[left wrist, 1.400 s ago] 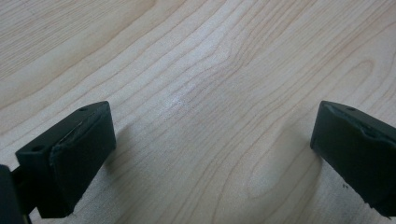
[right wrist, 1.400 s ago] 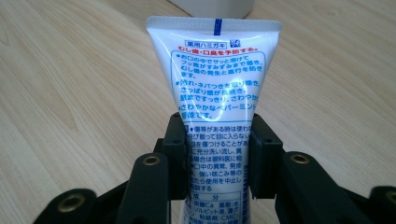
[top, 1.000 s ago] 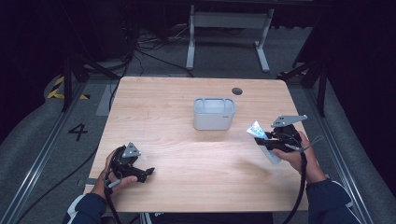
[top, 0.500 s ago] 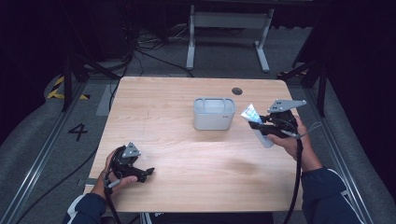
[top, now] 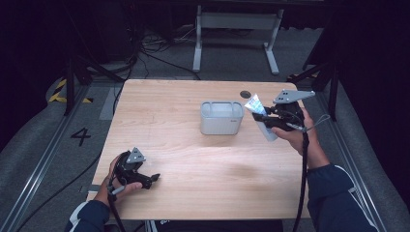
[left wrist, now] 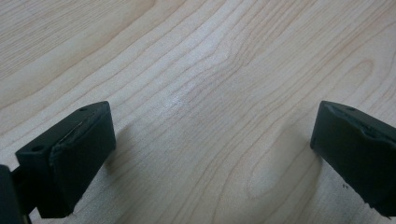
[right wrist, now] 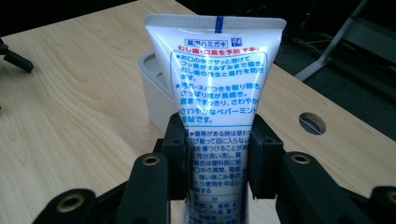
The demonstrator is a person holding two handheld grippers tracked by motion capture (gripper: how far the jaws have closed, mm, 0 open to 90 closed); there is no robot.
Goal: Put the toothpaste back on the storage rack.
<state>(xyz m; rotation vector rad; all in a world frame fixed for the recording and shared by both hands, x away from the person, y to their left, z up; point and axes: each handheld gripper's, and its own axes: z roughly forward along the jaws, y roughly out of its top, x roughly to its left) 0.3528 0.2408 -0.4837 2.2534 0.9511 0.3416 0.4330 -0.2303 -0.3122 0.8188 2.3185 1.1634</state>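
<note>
My right gripper is shut on a white toothpaste tube with blue and red print, held above the table's right side, just right of a grey box. In the right gripper view the tube stands between the jaws with its flat crimped end up, and the box lies behind it. My left gripper rests low near the table's front left corner, open. In the left gripper view its fingers stand wide apart over bare wood with nothing between them.
The wooden table has a round cable hole near its far right edge. A white metal stand and cables lie on the floor behind the table. A rail runs along the floor at each side.
My right gripper has carried the tube up and leftward, from the table's right edge to beside the grey box. The left gripper has stayed where it was.
</note>
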